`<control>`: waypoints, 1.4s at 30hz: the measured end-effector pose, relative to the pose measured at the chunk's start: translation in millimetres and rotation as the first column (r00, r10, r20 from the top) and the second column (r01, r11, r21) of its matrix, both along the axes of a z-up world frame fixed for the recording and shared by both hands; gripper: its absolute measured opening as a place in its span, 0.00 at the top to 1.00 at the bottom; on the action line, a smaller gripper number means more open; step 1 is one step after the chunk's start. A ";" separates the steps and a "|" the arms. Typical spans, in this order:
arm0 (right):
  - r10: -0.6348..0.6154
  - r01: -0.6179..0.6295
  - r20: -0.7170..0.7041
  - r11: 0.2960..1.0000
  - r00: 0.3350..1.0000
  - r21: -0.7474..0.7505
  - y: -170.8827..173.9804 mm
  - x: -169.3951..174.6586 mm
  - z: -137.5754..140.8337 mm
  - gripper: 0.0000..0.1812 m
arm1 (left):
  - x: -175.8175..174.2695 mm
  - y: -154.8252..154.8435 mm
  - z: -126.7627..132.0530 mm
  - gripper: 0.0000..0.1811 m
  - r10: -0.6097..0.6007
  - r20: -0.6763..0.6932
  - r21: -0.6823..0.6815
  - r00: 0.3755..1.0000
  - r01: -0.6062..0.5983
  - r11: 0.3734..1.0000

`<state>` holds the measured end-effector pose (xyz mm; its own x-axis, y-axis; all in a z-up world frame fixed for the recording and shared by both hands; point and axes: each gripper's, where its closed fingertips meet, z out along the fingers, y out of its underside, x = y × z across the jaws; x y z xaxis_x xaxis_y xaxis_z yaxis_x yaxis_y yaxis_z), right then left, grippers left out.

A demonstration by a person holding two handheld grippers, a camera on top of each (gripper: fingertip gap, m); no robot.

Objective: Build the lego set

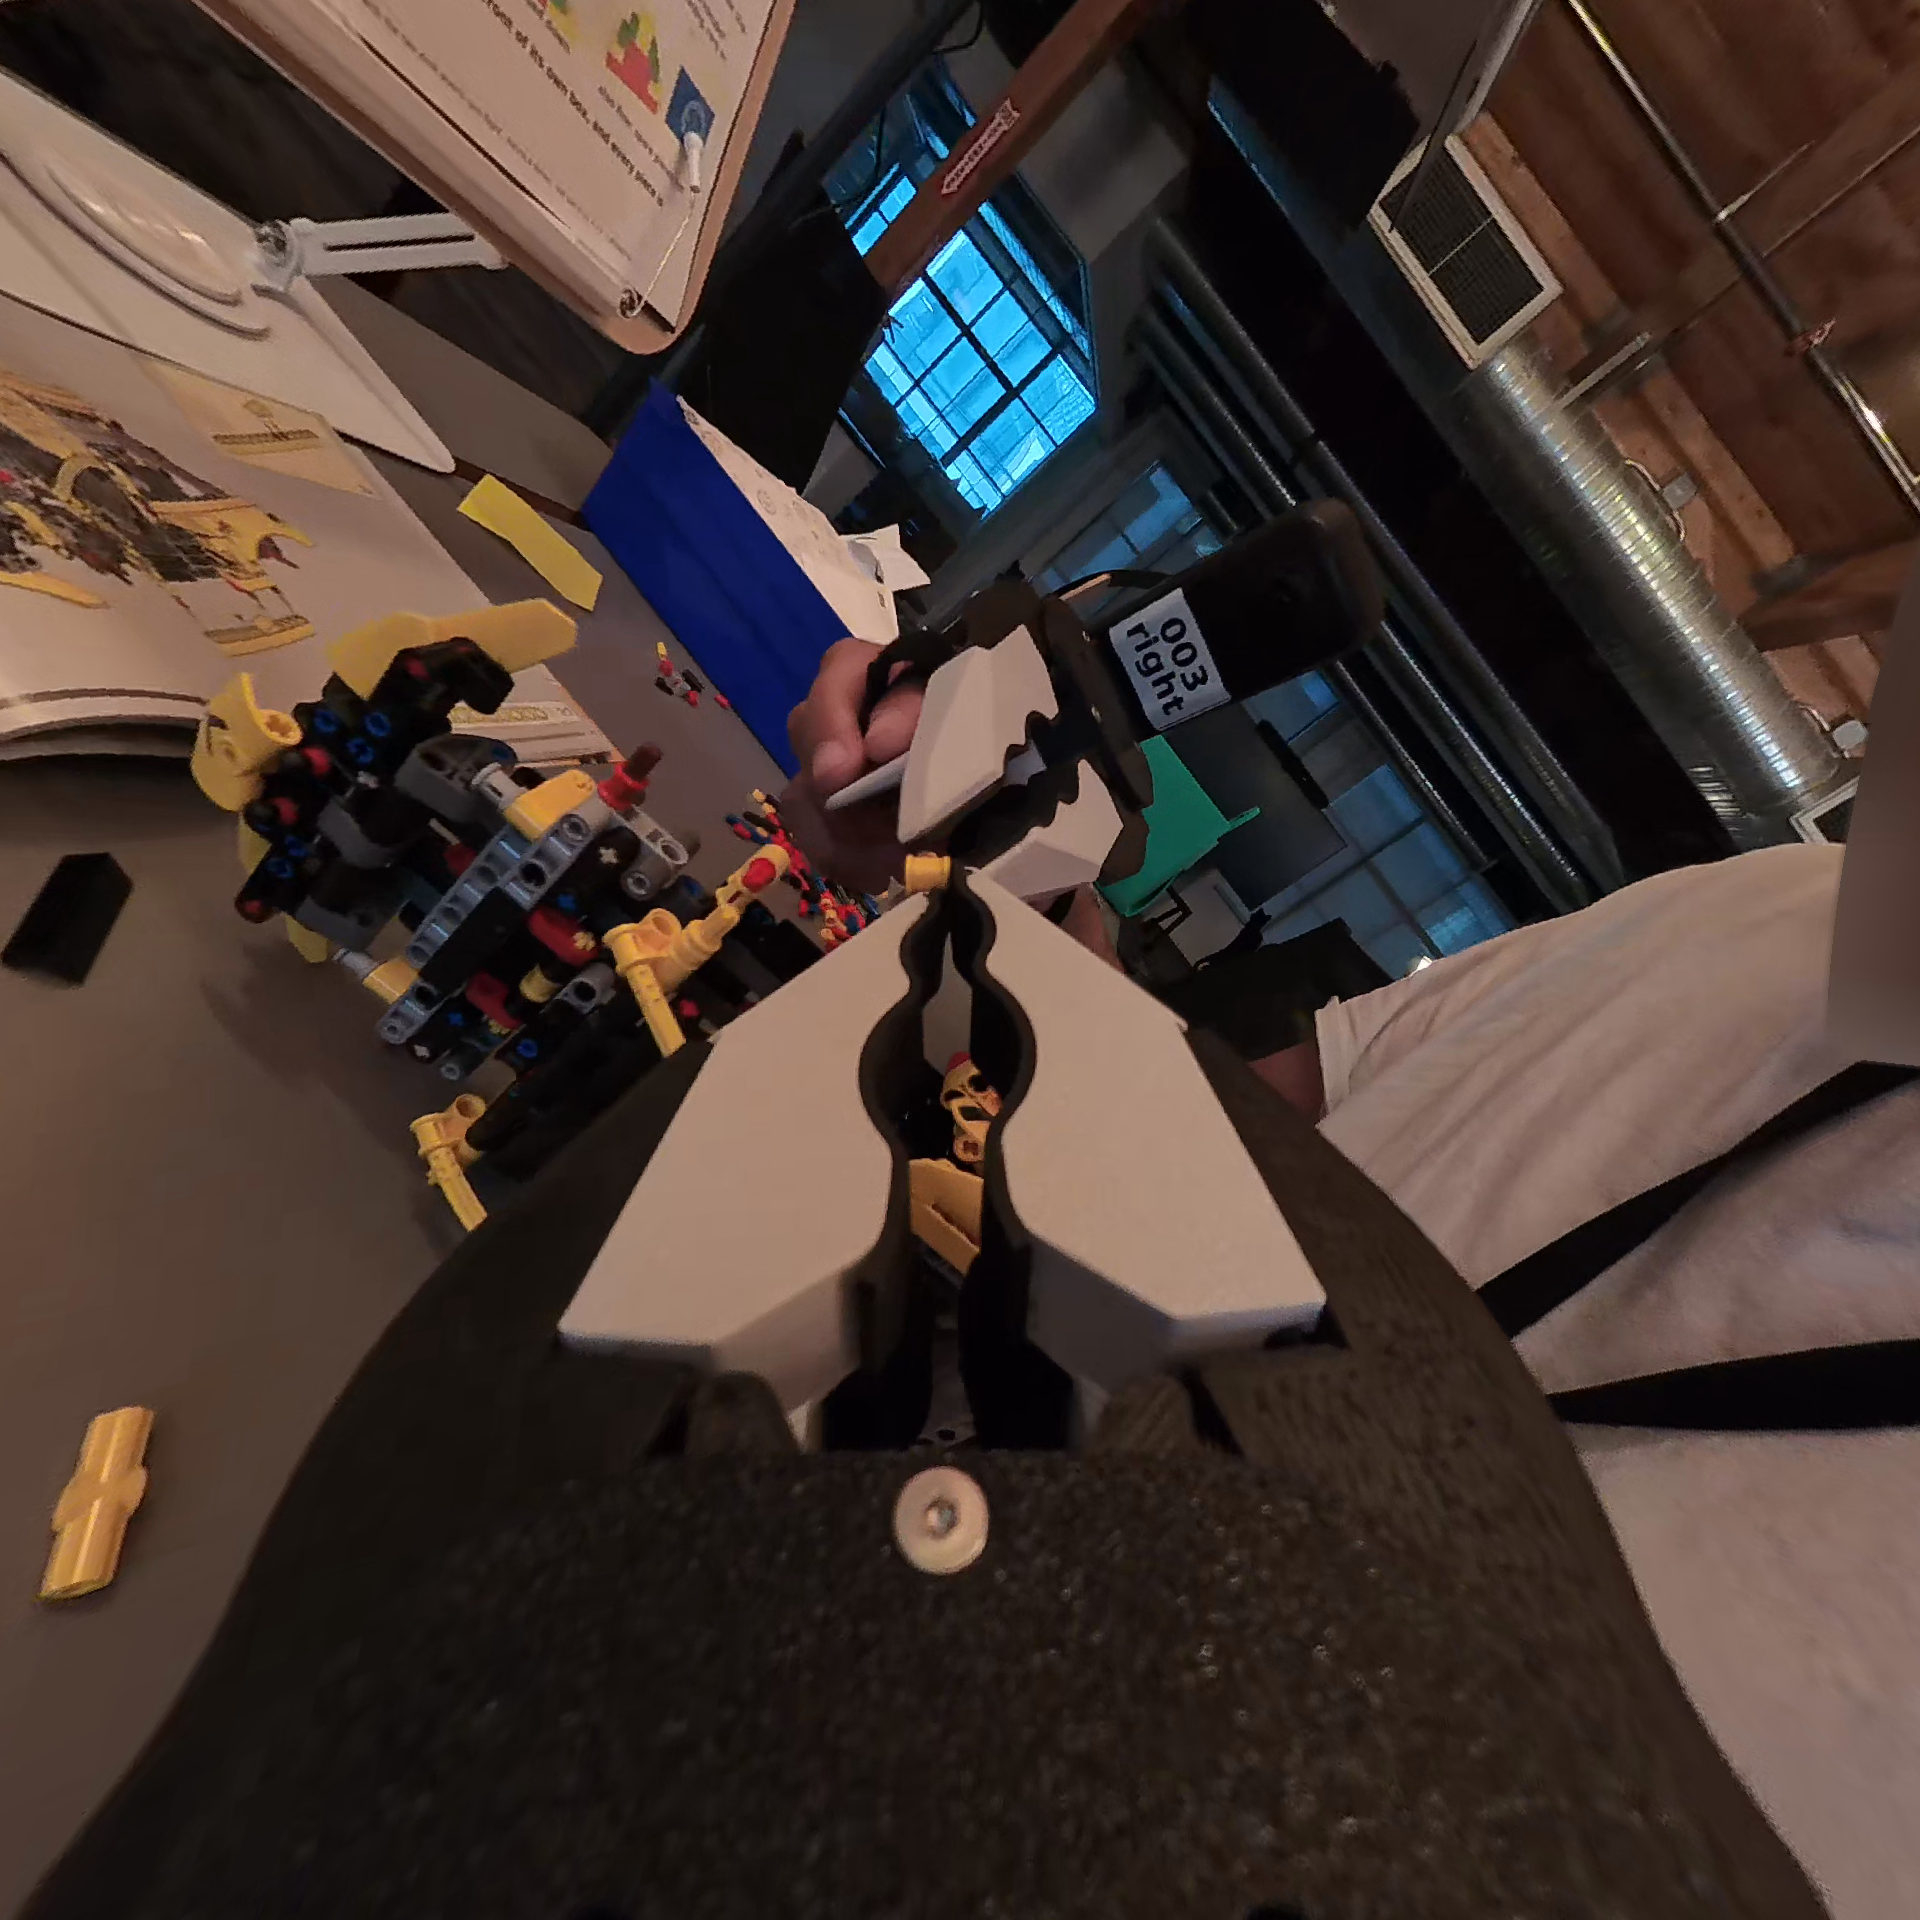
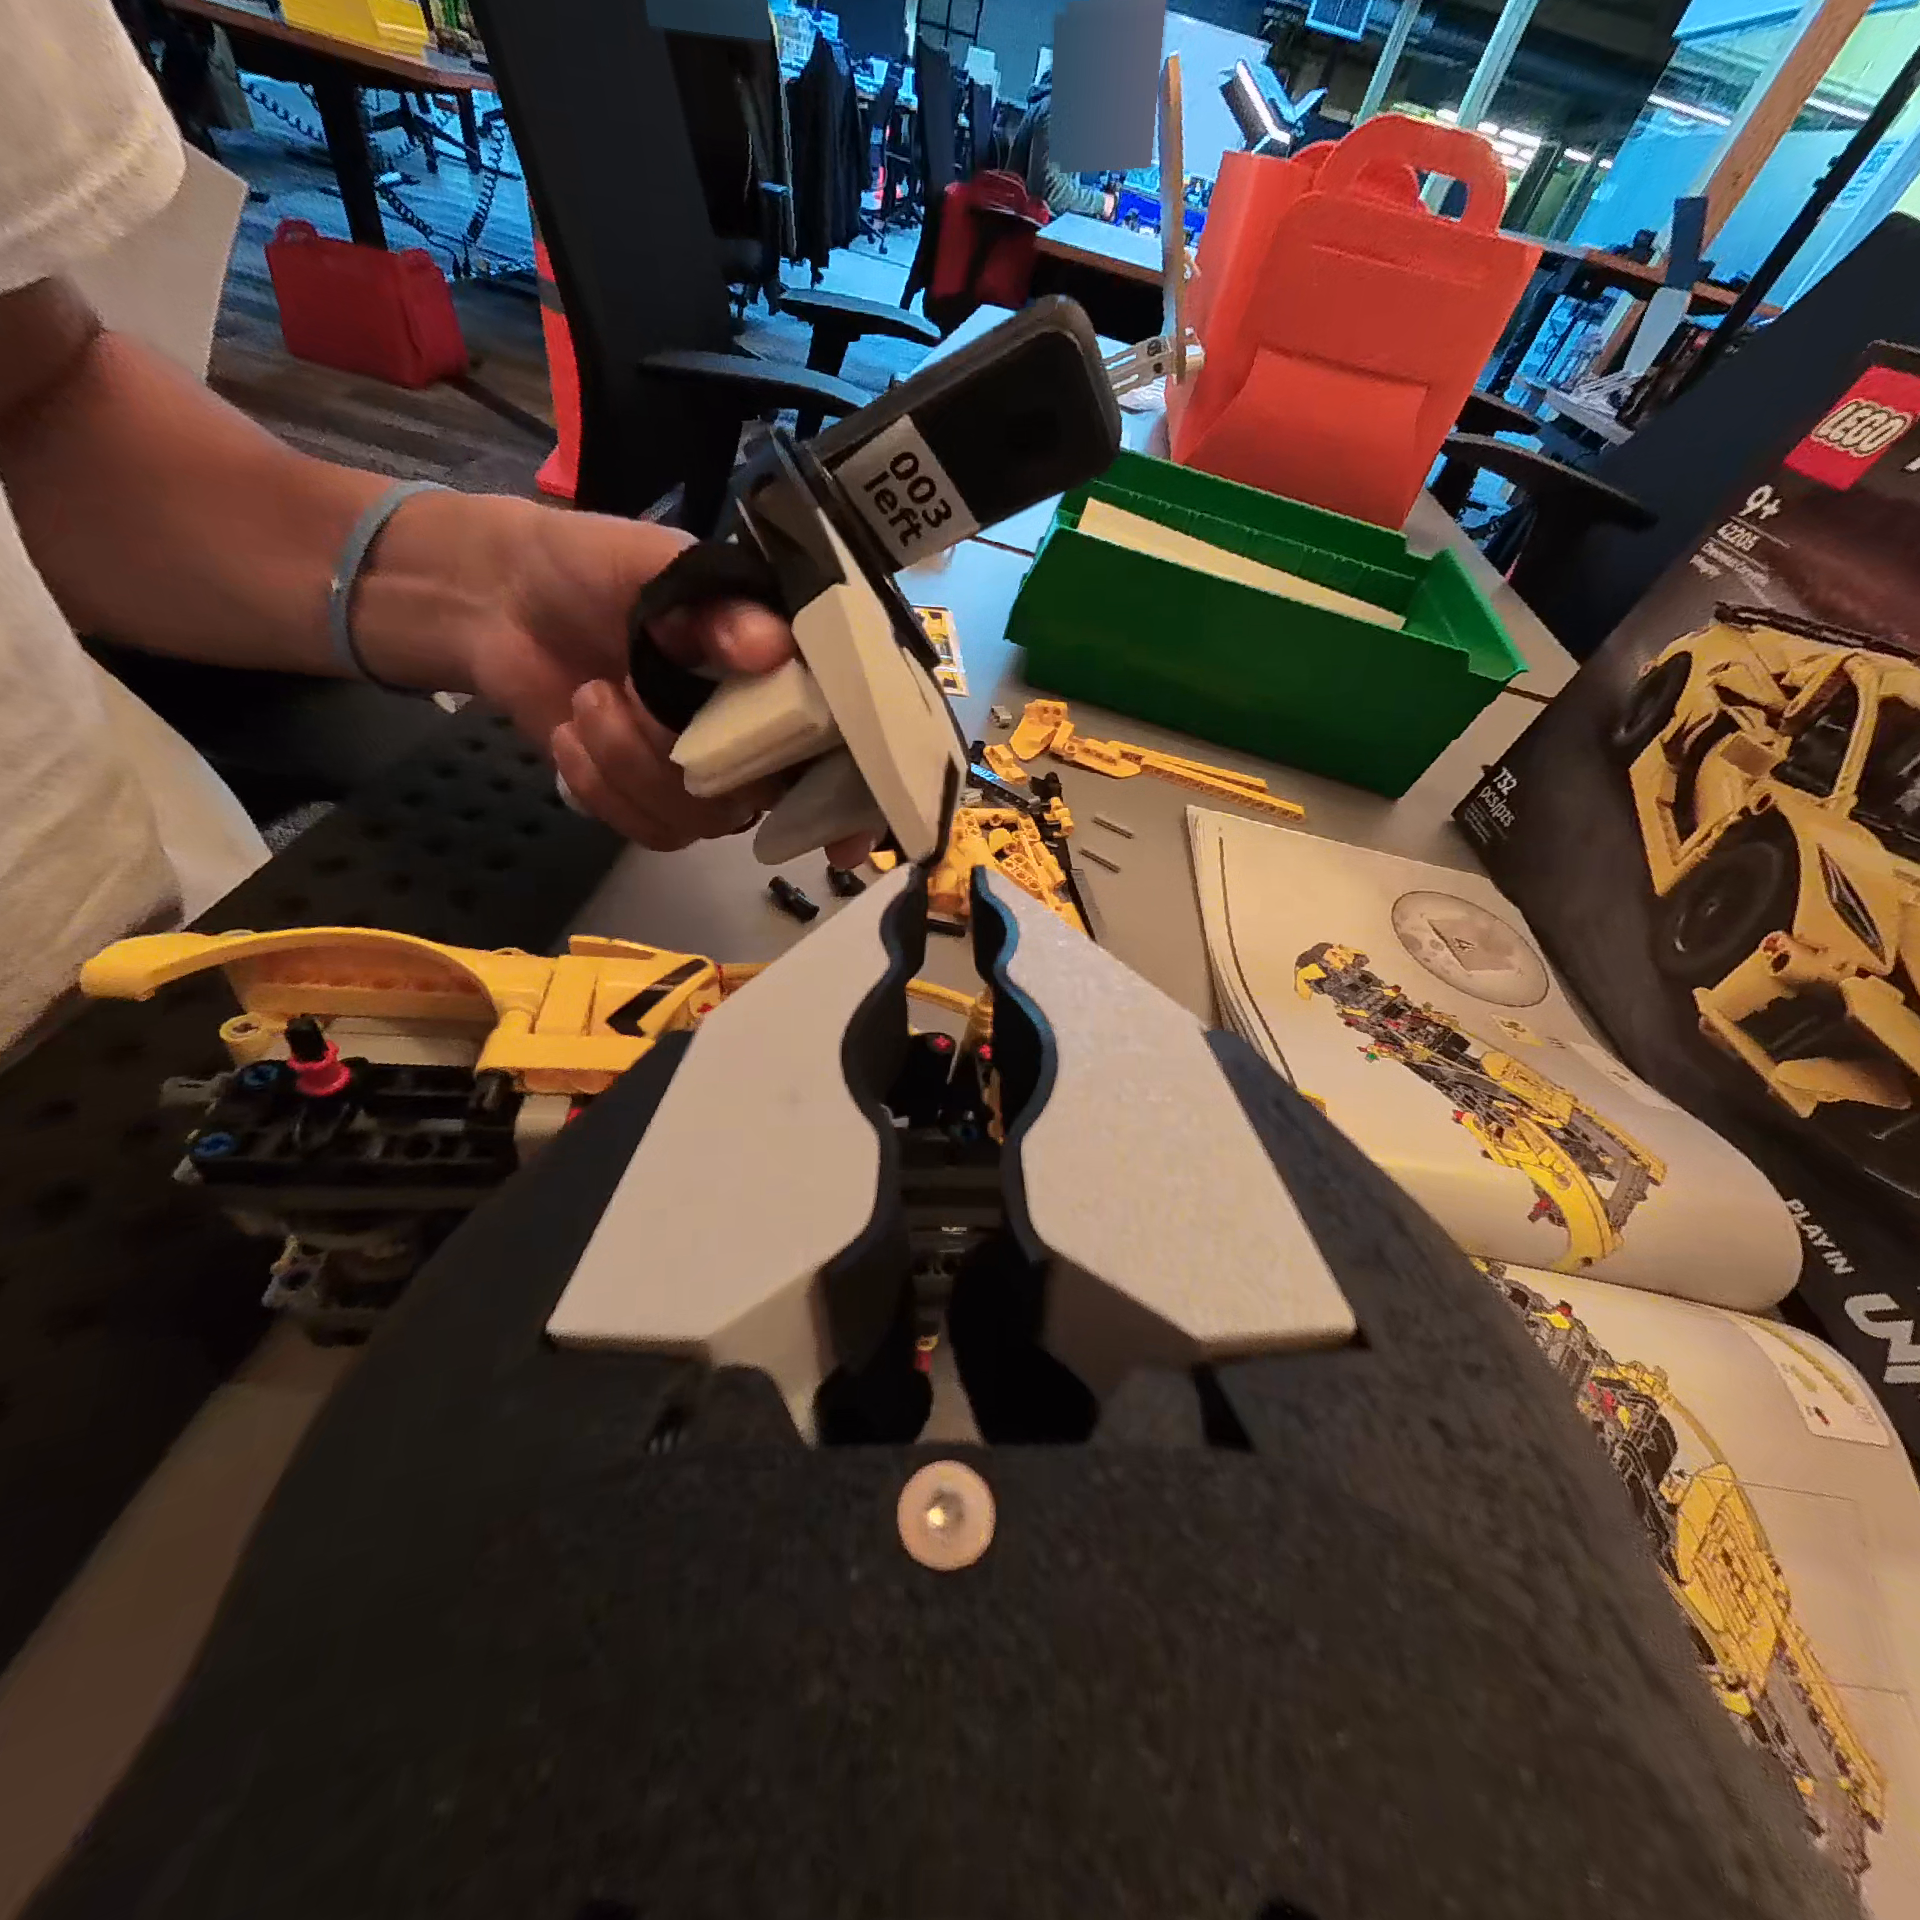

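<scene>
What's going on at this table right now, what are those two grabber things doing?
A person is building a yellow and black Lego car with a handheld gripper in each hand. The left gripper is pinched shut on a small yellow piece, held up in the air, and the right gripper meets it tip to tip, jaws slightly apart. The half-built model lies on the table beneath them, next to the open instruction booklet, loose parts, a green bin and the set's box.
</scene>
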<state>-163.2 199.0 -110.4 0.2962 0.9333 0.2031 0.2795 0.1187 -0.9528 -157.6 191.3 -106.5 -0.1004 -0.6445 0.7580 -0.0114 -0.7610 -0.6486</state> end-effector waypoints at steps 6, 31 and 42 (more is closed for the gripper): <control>0.017 -0.017 0.003 1.000 1.000 -0.023 -4.7 -1.2 -1.7 0.97 | 0.0 -5.2 0.1 1.00 -0.014 -0.010 0.049 1.000 0.014 0.999; -0.028 -0.019 0.209 0.976 0.978 0.217 -15.2 -2.6 -8.8 0.97 | -2.0 -14.6 -14.9 0.93 -0.124 -0.310 0.539 0.943 0.282 0.794; -0.022 -0.001 0.143 0.988 0.989 0.155 -12.3 0.2 -8.9 0.97 | -0.5 -12.5 -14.7 0.96 -0.163 -0.288 0.564 0.944 0.304 0.767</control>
<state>-163.0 186.7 -119.3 0.2630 0.8843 0.3859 0.4145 0.2577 -0.8728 -158.1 178.8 -121.2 -0.1934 -0.9483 0.2517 -0.3258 -0.1799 -0.9282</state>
